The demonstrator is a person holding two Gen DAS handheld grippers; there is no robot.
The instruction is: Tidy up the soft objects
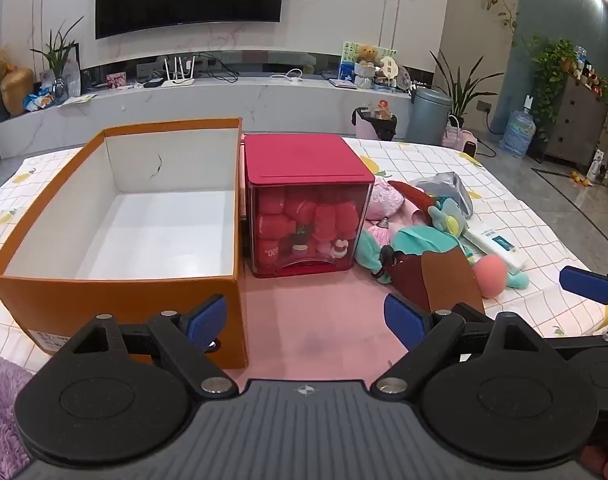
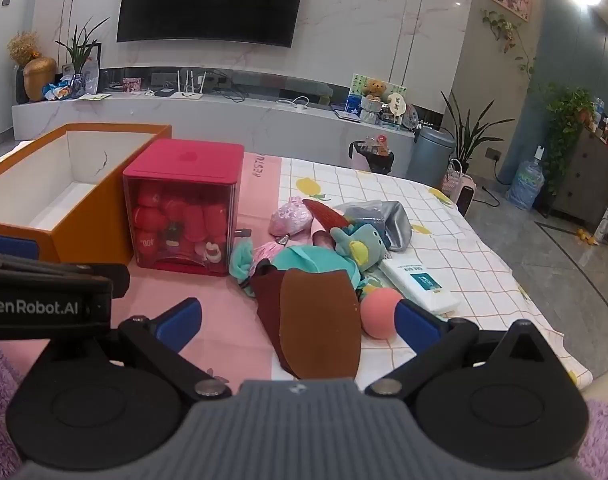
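The soft objects (image 2: 304, 248) lie in a loose heap on the tabletop (image 2: 463, 248), just to the right of a red storage cube (image 2: 184, 208), on the seam where a pink cloth meets a checked one. The heap mixes a teal plush toy (image 2: 357, 246), a pink lacy pouch (image 2: 290, 216), a grey pouch (image 2: 387, 218), a peach ball (image 2: 379, 314) and, nearest the cameras, brown felt pieces (image 2: 315, 320); a flat white packet (image 2: 419, 284) lies at its right edge, touching the toys. The clutter suggests nothing has been sorted yet.

An open orange box (image 1: 116, 292) stands left of the cube, touching or nearly touching it, with its white inside bare. It is probably set there as the place for the soft things, close enough to the heap for short carries.

The left hand-held gripper (image 1: 305, 320) hangs over the pink cloth between the box and the heap, its blue pads spread wide with nothing between them. The right hand-held gripper (image 2: 298, 320) is likewise spread and empty, tilted down with the brown felt framed between its fingers, though not pressed by them. That framing reads as lining up a first pick; the felt, being flat and limp, may slip or fold when pinched.
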